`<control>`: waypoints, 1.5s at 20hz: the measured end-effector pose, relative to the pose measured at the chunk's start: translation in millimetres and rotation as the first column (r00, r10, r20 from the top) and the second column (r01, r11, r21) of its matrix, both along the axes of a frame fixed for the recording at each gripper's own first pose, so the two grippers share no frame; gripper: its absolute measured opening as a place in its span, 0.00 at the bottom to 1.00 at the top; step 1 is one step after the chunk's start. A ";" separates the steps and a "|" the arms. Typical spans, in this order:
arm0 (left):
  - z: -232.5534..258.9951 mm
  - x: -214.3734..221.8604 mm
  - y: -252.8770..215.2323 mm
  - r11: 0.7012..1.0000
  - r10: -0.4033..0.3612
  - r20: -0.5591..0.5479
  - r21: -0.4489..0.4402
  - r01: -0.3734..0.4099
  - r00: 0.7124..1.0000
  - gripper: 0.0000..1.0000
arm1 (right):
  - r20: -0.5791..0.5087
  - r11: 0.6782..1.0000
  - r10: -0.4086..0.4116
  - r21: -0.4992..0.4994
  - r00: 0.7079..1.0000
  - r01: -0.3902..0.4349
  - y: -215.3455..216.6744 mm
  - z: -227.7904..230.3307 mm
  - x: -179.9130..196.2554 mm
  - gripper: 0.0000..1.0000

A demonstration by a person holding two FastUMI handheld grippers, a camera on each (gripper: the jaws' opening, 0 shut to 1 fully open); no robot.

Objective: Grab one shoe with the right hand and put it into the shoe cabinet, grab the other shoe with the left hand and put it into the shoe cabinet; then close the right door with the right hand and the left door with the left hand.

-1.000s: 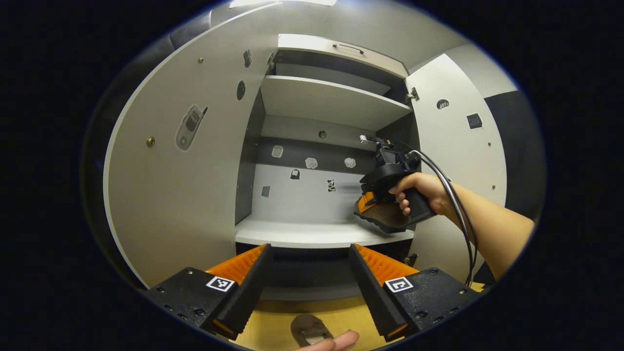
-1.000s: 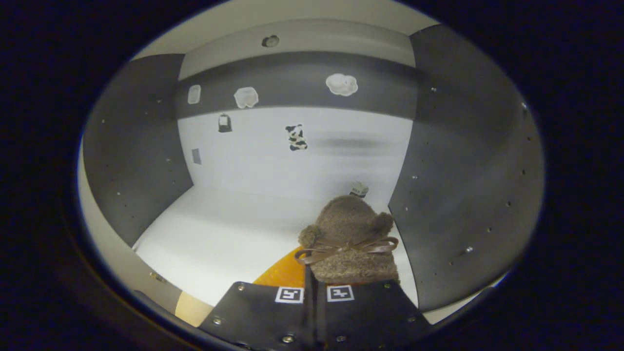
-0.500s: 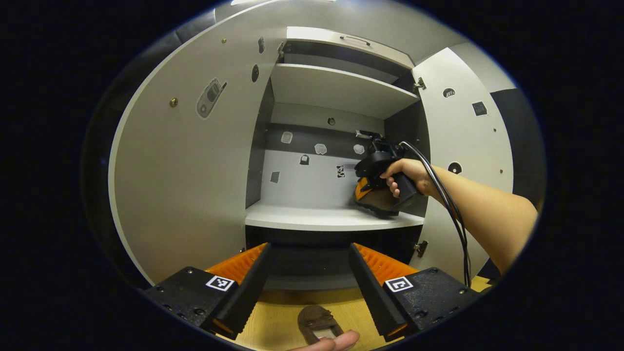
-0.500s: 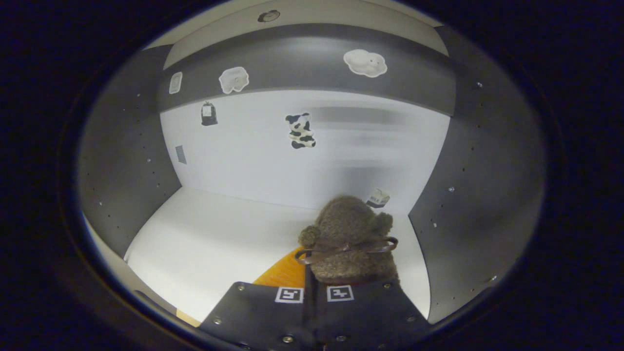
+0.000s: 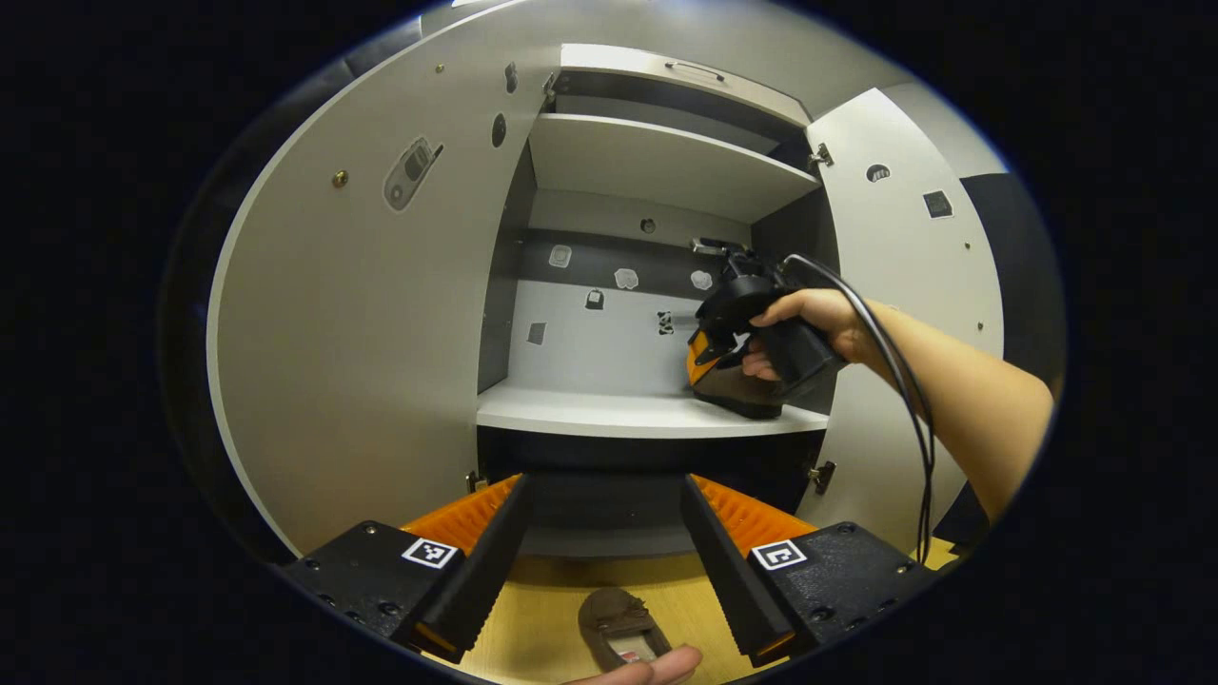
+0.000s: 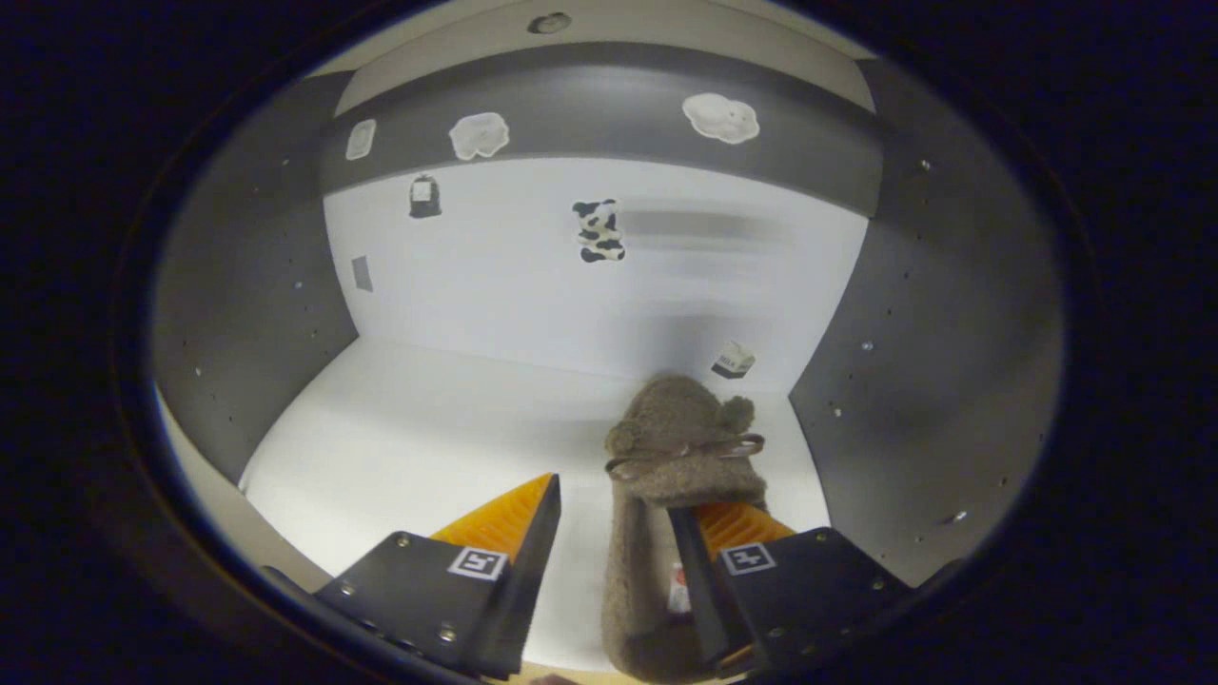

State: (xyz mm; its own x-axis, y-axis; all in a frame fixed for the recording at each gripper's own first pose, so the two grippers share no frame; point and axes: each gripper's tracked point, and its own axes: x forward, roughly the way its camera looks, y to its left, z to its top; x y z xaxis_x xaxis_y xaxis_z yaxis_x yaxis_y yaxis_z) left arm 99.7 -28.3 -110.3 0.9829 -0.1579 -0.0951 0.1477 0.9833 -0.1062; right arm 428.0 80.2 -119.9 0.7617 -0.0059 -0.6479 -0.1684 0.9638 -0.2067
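A brown fuzzy shoe [image 6: 680,447] with a ribbon bow rests on the white cabinet shelf [image 6: 428,428], close to the right inner wall. My right gripper [image 6: 614,499] stands open around its heel, with the shoe's side between the spread fingers. In the left gripper view a hand holds that right gripper [image 5: 712,366] inside the cabinet over the same shoe [image 5: 737,392]. The other brown shoe [image 5: 623,633] lies on the wooden surface below my left gripper [image 5: 604,533], which is open and holds nothing. Both cabinet doors, the left door [image 5: 362,333] and the right door [image 5: 904,285], stand open.
An upper shelf [image 5: 657,166] spans the cabinet above the shoe shelf. Stickers dot the back wall [image 6: 590,285]. A cable [image 5: 904,381] hangs from the right gripper along the forearm. A fingertip [image 5: 657,666] shows at the bottom edge near the floor shoe.
My right gripper has gone from shut on the shoe to open, leaving the shoe on the shelf. The left gripper's view has dropped slightly, showing more of the second shoe.
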 end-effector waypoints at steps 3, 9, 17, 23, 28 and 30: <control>-9.4 -1.2 0.5 1.000 0.003 -0.035 -0.016 -0.003 0.999 0.96 | 0.092 0.998 0.045 -0.058 0.995 -0.040 -0.2 31.0 -24.3 0.81; -42.5 -1.5 -9.1 1.000 -0.008 -0.128 -0.031 0.004 0.992 0.97 | 0.347 0.994 0.073 -0.101 0.935 -0.040 -14.9 95.3 -105.5 0.98; -124.2 -6.4 -12.5 1.000 -0.008 -0.313 0.000 0.008 0.950 0.97 | 0.570 0.998 0.012 0.047 0.821 -0.048 -29.4 86.1 -244.4 0.98; -195.2 -20.8 -14.1 0.999 -0.003 -0.463 0.031 0.020 0.886 0.98 | 0.603 0.983 -0.077 0.178 0.794 -0.040 -46.5 55.5 -305.6 0.98; -258.5 -34.3 -13.8 0.998 0.002 -0.594 0.046 0.032 0.804 0.98 | 0.620 0.974 -0.095 0.220 0.779 -0.055 -50.5 41.9 -320.8 0.99; -279.5 -36.8 -14.5 0.999 -0.003 -0.643 0.039 0.037 0.766 0.97 | 0.626 0.966 -0.085 0.241 0.775 -0.089 -43.6 38.7 -320.8 0.98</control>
State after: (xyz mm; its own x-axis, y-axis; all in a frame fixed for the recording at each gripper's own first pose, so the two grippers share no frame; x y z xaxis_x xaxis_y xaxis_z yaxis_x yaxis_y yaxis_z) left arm 63.0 -42.8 -389.8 0.6857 -0.1560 -0.7110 0.0813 0.9871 -0.1382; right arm 107.2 36.6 -81.3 0.9962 0.0868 -0.0046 -0.0869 0.9959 -0.0261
